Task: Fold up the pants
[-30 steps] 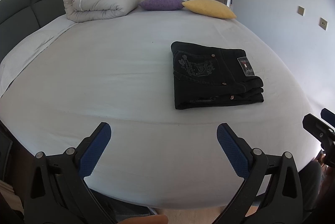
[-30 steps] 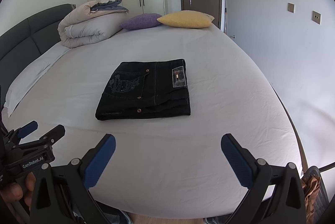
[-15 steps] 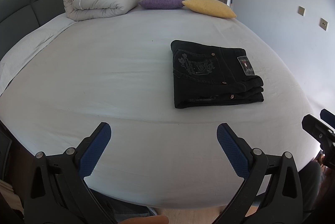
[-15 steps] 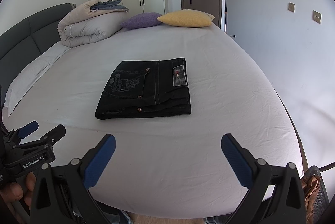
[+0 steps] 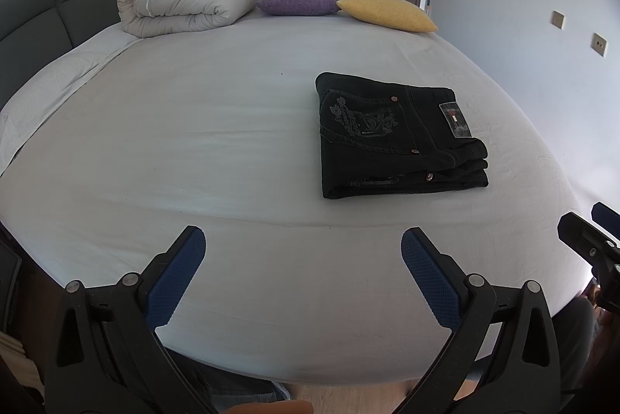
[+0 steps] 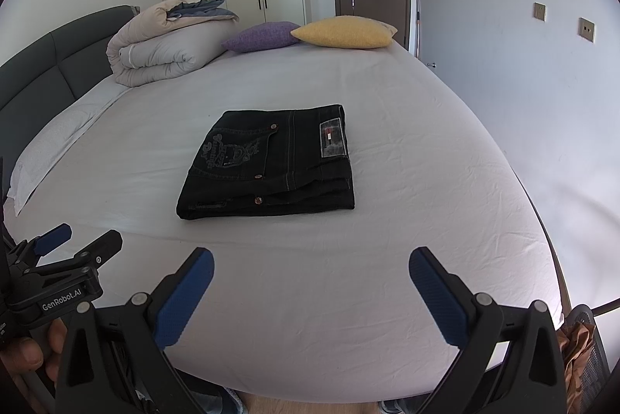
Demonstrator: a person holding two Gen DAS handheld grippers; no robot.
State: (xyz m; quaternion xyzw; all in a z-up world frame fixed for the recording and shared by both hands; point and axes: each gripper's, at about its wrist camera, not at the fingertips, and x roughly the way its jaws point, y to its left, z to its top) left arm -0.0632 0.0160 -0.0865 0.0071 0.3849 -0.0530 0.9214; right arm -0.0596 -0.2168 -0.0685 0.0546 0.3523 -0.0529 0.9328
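Black jeans (image 5: 399, 135) lie folded in a flat rectangular stack on the white bed sheet (image 5: 193, 150), back pocket and label facing up. They also show in the right wrist view (image 6: 271, 162), near the middle. My left gripper (image 5: 302, 259) is open and empty, over the near edge of the bed, well short of the jeans and to their left. My right gripper (image 6: 310, 278) is open and empty, near the bed's front edge, in front of the jeans. The left gripper also shows in the right wrist view (image 6: 73, 243), at the left edge.
A rolled beige duvet (image 5: 186, 7), a purple cushion (image 5: 298, 1) and a yellow cushion (image 5: 387, 12) lie at the far end of the bed. A dark headboard (image 5: 35, 23) runs along the left. A wall (image 6: 542, 85) is close on the right.
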